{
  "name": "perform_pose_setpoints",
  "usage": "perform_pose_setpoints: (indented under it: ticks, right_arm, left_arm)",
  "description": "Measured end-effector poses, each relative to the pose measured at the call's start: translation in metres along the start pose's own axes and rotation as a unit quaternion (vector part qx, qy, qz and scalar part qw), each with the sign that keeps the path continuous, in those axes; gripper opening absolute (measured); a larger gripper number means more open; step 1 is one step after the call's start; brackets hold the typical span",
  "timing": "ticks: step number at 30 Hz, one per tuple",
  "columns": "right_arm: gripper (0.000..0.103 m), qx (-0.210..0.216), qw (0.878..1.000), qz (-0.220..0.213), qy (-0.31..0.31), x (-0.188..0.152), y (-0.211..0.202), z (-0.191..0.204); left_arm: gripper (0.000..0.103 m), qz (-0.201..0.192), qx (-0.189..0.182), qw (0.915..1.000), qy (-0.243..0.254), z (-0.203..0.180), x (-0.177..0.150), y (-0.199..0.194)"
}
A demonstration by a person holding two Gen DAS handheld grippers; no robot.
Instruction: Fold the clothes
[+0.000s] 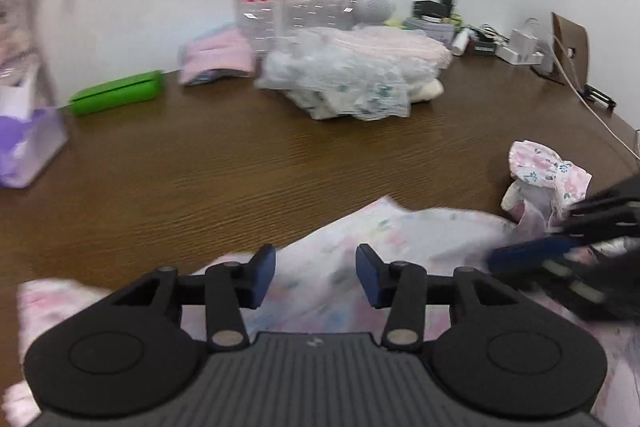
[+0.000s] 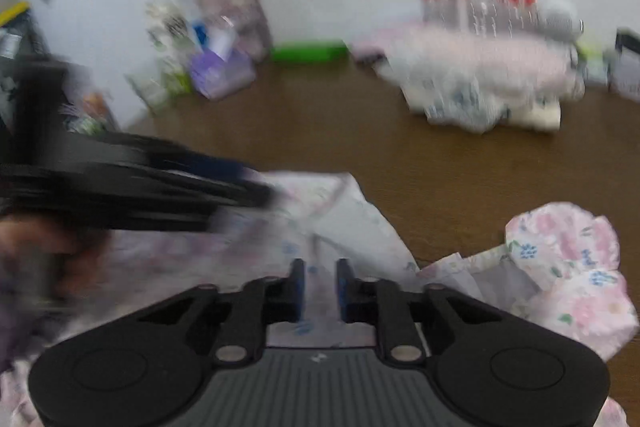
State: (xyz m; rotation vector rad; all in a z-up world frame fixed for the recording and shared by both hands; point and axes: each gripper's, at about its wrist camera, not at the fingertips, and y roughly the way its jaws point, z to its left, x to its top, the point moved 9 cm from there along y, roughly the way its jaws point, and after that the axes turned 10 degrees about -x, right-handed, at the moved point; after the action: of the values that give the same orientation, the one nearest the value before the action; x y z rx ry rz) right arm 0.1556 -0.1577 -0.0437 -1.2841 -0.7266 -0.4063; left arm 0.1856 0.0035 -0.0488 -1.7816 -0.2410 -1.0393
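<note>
The pale floral cotton garment (image 1: 340,239) is seen spread on the near brown wooden bench (image 1: 240,155), beneath the left gripper (image 1: 316,275), jaws parted and empty, its right sleeve nearer the right gripper (image 2: 320,291), jaws narrowly parted over cloth.

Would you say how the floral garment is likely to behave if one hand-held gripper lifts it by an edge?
The floral garment would probably droop and bunch: its sleeve already lies crumpled. It looks thin, so likely light. It may slide on the smooth table.
</note>
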Motion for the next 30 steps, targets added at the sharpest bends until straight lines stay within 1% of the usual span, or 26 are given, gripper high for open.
perform_pose_setpoints:
  ticks: [1,3,5,7,8,9,10,11,12,13,15,16,18,19,20,21,22,24,25,26,27,28,29,30]
  right_arm:
    - [0.006,-0.011,1.000,-0.006,0.010,0.002,0.003,-0.010]
    - [0.006,-0.035,0.999,-0.018,0.032,0.005,0.008,-0.030]
    - [0.015,-0.066,0.995,-0.039,0.070,0.012,0.010,-0.053]
    - [0.015,-0.086,0.992,-0.053,0.070,0.012,-0.002,-0.063]
    - [0.015,-0.096,0.991,-0.061,0.070,0.012,-0.009,-0.068]
    - [0.018,-0.106,0.990,-0.068,0.071,0.012,-0.015,-0.073]
    - [0.030,-0.116,0.988,-0.075,0.071,0.012,-0.021,-0.077]
    - [0.046,-0.126,0.986,-0.083,0.071,0.012,-0.027,-0.082]
    - [0.050,-0.136,0.984,-0.090,0.071,0.011,-0.033,-0.087]
    - [0.052,-0.146,0.982,-0.093,0.071,0.010,-0.038,-0.093]
    - [0.046,-0.155,0.983,-0.060,0.077,0.002,-0.028,-0.100]
    - [0.039,-0.152,0.984,-0.049,0.080,0.001,-0.024,-0.099]
    - [0.039,-0.107,0.989,-0.071,0.071,0.012,-0.026,-0.076]
    - [0.041,-0.073,0.992,-0.080,0.059,0.020,-0.024,-0.059]
    - [0.046,-0.052,0.994,-0.069,0.061,0.026,-0.011,-0.048]
    - [0.046,-0.032,0.996,-0.058,0.062,0.033,0.001,-0.036]
    - [0.046,-0.011,0.997,-0.046,0.064,0.039,0.014,-0.025]
    - [0.046,0.027,0.997,-0.024,0.066,0.051,0.039,-0.002]
    - [0.040,0.025,0.998,-0.015,0.062,0.054,0.051,0.005]
    - [0.028,0.010,0.999,-0.016,0.042,0.053,0.058,0.012]
    - [0.019,-0.006,1.000,-0.019,0.021,0.053,0.064,0.019]
    - [0.000,-0.027,0.999,-0.033,0.000,0.053,0.067,0.023]
    - [0.000,-0.043,0.998,-0.039,-0.004,0.052,0.068,0.024]
    - [0.000,-0.056,0.998,-0.042,-0.005,0.052,0.069,0.024]
  left_arm:
    - [0.046,-0.001,0.006,1.0000,-0.005,0.006,-0.003,-0.011]
    - [0.049,-0.004,0.006,0.9999,-0.007,0.013,-0.011,-0.026]
    - [0.052,-0.001,0.024,0.9996,-0.012,0.022,-0.024,-0.027]
    - [0.051,0.008,0.047,0.9987,-0.017,0.032,-0.034,-0.020]
    - [0.051,-0.002,0.049,0.9986,-0.023,0.035,-0.034,-0.019]
    - [0.051,-0.012,0.049,0.9983,-0.029,0.038,-0.034,-0.018]
    - [0.051,-0.015,0.052,0.9981,-0.029,0.039,-0.034,-0.018]
    - [0.051,-0.017,0.055,0.9980,-0.027,0.040,-0.033,-0.018]
    - [0.052,-0.019,0.058,0.9978,-0.026,0.040,-0.032,-0.017]
    - [0.053,-0.024,0.058,0.9976,-0.030,0.042,-0.032,-0.017]
    - [0.052,-0.030,0.054,0.9974,-0.037,0.045,-0.031,-0.016]
    - [0.051,-0.032,0.053,0.9973,-0.040,0.045,-0.030,-0.017]
    - [0.050,-0.037,0.058,0.9967,-0.044,0.050,-0.028,-0.020]
    - [0.050,-0.040,0.064,0.9961,-0.045,0.055,-0.026,-0.024]
    - [0.050,-0.043,0.071,0.9955,-0.046,0.060,-0.025,-0.028]
    - [0.050,-0.046,0.077,0.9948,-0.047,0.064,-0.023,-0.032]
    - [0.049,-0.047,0.085,0.9934,-0.061,0.072,-0.023,-0.033]
    - [0.037,-0.045,0.092,0.9909,-0.086,0.081,-0.028,-0.032]
    - [0.037,-0.044,0.095,0.9895,-0.099,0.086,-0.030,-0.031]
    - [0.036,-0.043,0.099,0.9879,-0.112,0.090,-0.032,-0.030]
    - [0.036,-0.042,0.108,0.9872,-0.109,0.090,-0.032,-0.029]
    - [0.036,-0.041,0.118,0.9866,-0.105,0.090,-0.031,-0.028]
    - [0.031,-0.039,0.128,0.9859,-0.100,0.090,-0.031,-0.027]
    - [0.029,-0.041,0.148,0.9833,-0.097,0.093,-0.030,-0.026]
